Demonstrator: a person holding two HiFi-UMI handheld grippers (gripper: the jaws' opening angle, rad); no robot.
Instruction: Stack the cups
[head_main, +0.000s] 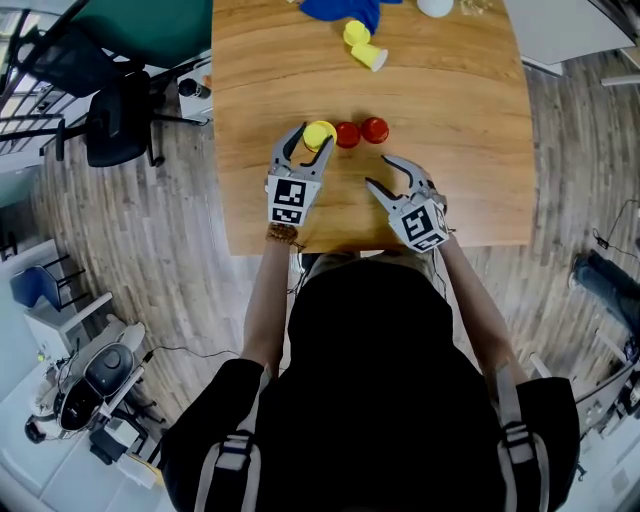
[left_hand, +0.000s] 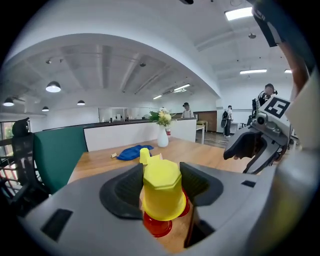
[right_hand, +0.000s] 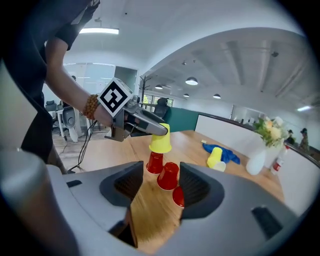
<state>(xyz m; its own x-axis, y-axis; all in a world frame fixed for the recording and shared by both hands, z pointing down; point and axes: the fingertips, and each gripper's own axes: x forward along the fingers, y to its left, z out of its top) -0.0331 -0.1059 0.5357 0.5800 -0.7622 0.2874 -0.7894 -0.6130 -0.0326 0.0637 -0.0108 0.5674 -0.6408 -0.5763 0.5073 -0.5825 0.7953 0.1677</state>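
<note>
An upside-down yellow cup (head_main: 319, 133) sits between the pads of my left gripper (head_main: 313, 138), which is shut on it. In the left gripper view the yellow cup (left_hand: 162, 187) hangs right over an upside-down red cup (left_hand: 156, 226). The right gripper view shows three upside-down red cups in a row: the far one (right_hand: 155, 162) under the yellow cup (right_hand: 161, 139), a middle one (right_hand: 168, 175) and a near one (right_hand: 178, 196). My right gripper (head_main: 377, 171) stands open and empty just short of the red cups (head_main: 375, 129).
At the far end of the wooden table (head_main: 450, 120), two more yellow cups (head_main: 362, 45) lie beside a blue cloth (head_main: 340, 8) and a white vase (head_main: 435, 6). A black chair (head_main: 115, 120) stands left of the table. People stand in the background.
</note>
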